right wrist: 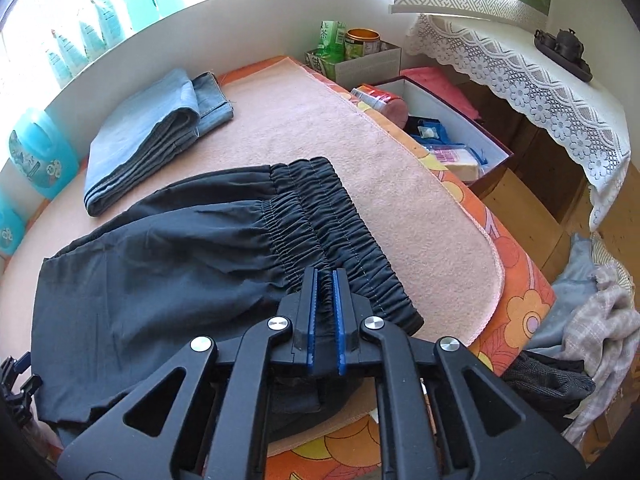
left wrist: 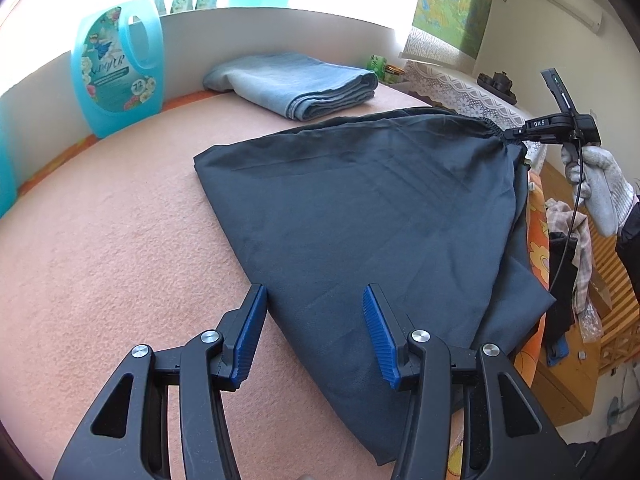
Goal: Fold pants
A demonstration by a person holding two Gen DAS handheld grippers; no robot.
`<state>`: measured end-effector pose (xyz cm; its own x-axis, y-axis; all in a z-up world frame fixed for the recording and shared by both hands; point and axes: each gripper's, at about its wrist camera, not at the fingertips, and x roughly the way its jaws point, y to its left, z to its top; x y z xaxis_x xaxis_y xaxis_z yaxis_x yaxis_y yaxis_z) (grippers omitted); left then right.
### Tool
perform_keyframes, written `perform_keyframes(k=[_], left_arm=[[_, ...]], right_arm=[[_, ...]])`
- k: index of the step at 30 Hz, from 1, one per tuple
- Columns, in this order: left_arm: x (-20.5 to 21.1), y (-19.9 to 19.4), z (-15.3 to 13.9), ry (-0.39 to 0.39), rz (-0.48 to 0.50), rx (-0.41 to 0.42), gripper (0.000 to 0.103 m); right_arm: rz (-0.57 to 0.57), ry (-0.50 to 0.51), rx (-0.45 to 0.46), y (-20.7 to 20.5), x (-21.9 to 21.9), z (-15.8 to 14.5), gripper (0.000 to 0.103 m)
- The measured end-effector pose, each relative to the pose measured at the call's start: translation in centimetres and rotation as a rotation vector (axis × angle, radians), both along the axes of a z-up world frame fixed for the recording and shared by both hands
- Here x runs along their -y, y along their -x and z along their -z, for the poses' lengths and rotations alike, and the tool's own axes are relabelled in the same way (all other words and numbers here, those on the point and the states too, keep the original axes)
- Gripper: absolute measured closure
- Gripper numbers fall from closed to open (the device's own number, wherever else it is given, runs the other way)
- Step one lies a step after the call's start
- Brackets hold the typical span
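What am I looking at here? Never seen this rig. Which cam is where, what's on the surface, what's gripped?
No robot: a person holds a two-finger gripper in each hand, each with a fisheye camera looking along its fingers. The left-wrist view shows the left gripper open above the dark pants on the pink blanket, touching nothing. The right-wrist view shows the right gripper shut on the pants' elastic waistband. Folded jeans and a blue detergent bottle sit behind.

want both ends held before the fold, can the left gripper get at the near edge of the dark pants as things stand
Probably yes. The left gripper is open, its fingers straddling the edge of the dark pants with nothing between. The right gripper pinches the waistband, well clear.
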<state>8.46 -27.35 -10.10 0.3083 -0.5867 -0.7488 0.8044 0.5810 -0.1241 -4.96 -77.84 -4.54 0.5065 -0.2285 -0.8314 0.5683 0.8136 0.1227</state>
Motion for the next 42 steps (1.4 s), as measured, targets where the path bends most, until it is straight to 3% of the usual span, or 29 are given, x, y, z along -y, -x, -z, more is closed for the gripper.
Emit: perform_keyframes(k=[2, 5, 7, 10, 13, 17, 19, 22, 28, 33, 37, 42], left_arm=[[0.1, 0.4, -0.3, 0.006, 0.016, 0.004, 0.054], [0.7, 1.1, -0.4, 0.004, 0.054, 0.001, 0.054], [1.2, 1.7, 0.1, -0.021, 0.084, 0.002, 0.054], [1.8, 2.7, 1.0, -0.082, 0.103, 0.031, 0.054], [1.4, 2.8, 1.1, -0.087, 0.091, 0.029, 0.054], [-0.2, 2.3, 0.2, -0.051, 0.037, 0.019, 0.053], [-1.4, 1.7, -0.3, -0.015, -0.014, -0.015, 0.046], [-2.8, 1.0, -0.6, 0.012, -0.074, -0.047, 0.045], [-3.9, 0.8, 0.5, 0.032, -0.119, -0.150, 0.044], [-3.8, 1.4, 1.0, 0.048, -0.131, -0.179, 0.044], [-4.0, 1.5, 1.1, 0.085, -0.164, -0.204, 0.044], [-4.3, 1.8, 1.2, 0.141, -0.201, -0.237, 0.044]], right_arm=[[-0.050, 0.039, 0.031, -0.3, -1.6, -1.1, 0.095], [-0.146, 0.094, 0.003, -1.6, -4.6, -1.5, 0.091], [-0.181, 0.155, -0.023, -2.3, -6.3, -1.3, 0.078], [-0.202, 0.200, -0.081, -3.2, -7.0, -0.2, 0.065], [-0.161, 0.246, -0.177, -3.8, -5.6, 2.0, 0.065], [-0.112, 0.139, -0.191, -3.3, -2.9, 3.5, 0.064], [-0.102, 0.146, -0.170, -3.0, -3.4, 2.6, 0.062], [-0.125, 0.157, -0.116, -2.8, -5.4, 0.5, 0.061], [-0.253, 0.081, 0.031, -3.8, -11.6, -4.3, 0.050], [-0.451, 0.017, 0.062, -7.6, -19.0, -6.8, 0.050], [-0.576, -0.063, 0.042, -11.5, -24.5, -6.8, 0.050], [-0.657, -0.116, -0.032, -16.0, -30.3, -4.2, 0.050]])
